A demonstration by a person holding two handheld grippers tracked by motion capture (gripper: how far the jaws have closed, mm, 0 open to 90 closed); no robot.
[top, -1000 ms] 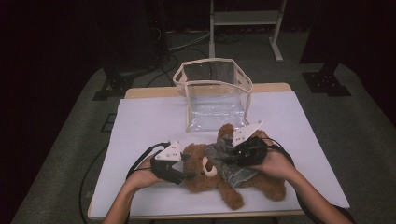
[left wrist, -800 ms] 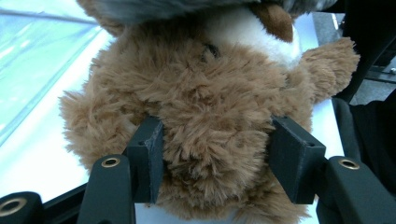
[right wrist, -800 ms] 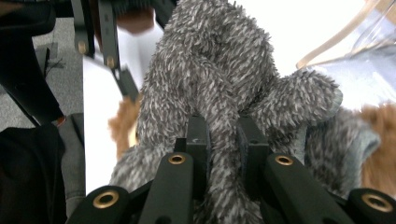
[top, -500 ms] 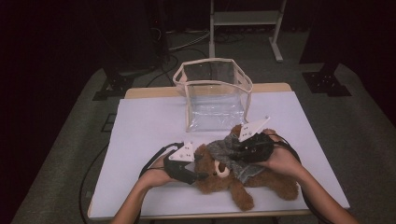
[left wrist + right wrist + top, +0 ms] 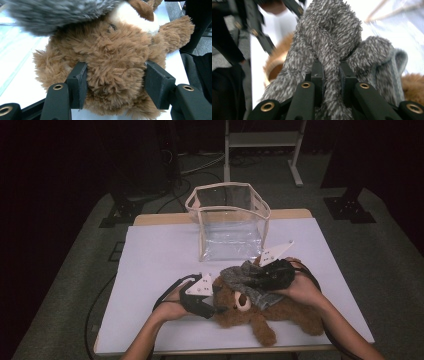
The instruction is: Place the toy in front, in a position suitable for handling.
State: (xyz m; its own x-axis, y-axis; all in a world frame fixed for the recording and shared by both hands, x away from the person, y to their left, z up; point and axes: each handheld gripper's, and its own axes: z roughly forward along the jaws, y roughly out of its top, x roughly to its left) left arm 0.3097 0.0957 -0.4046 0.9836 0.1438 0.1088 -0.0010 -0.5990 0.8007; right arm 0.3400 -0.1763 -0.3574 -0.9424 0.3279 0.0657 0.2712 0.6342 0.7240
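White table [image 5: 150, 270]: bare at left, clear bag [image 5: 230, 222] behind. Left gripper [image 5: 115, 83] clamps teddy bear [image 5: 280, 312]; right gripper [image 5: 331, 75] pinches grey cloth [image 5: 329, 37]. Bear has shifted right since earlier.

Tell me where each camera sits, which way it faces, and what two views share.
High view: above the person's side, looking forward and down on the table; forearms, both hands, left gripper and right gripper show.
Left gripper view: rides the left gripper, looking along its jaws, clamped on the brown teddy bear.
Right gripper view: rides the right gripper, its jaws pinching the grey fuzzy cloth.
Shared: bear and cloth appear in all three.
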